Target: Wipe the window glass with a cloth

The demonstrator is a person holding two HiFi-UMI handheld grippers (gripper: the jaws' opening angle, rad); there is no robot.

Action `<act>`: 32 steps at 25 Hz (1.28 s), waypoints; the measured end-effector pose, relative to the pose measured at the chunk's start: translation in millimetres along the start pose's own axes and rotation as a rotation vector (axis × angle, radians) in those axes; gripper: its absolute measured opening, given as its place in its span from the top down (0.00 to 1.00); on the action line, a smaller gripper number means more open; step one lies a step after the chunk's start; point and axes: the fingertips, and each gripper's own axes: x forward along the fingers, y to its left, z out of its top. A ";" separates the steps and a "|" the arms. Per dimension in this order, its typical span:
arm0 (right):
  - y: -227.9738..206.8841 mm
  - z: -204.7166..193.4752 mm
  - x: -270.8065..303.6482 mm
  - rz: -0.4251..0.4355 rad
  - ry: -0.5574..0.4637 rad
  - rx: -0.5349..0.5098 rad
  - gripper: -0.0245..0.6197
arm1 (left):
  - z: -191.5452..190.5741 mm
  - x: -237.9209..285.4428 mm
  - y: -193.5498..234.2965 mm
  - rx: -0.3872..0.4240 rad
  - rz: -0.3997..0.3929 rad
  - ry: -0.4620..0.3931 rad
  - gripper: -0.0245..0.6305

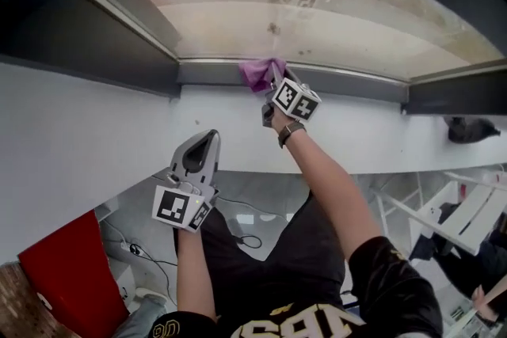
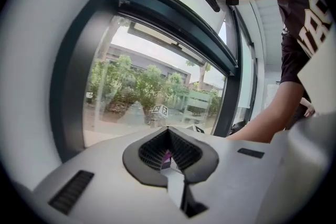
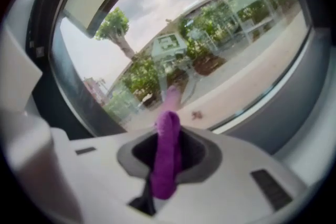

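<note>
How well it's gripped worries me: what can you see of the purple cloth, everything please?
The cloth is purple, soft and fuzzy-looking, bunched into a narrow roll. The right tool is shut on it, with its top end poking out beyond the jaws. It is held up at the bottom edge of the glass, just above the frame. Whether it touches the glass is unclear.

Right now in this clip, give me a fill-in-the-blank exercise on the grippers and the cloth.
The right gripper is shut on a ____ cloth.
The cloth meets the window glass at its ____ edge.
The left gripper holds nothing; its jaws are ____.
Missing words: purple; bottom; shut.
</note>
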 end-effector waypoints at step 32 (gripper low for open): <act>37.6 258.2 -471.8 -0.192 -0.358 -0.582 0.85 | 152.2 44.1 -270.2 0.149 -0.342 0.042 0.95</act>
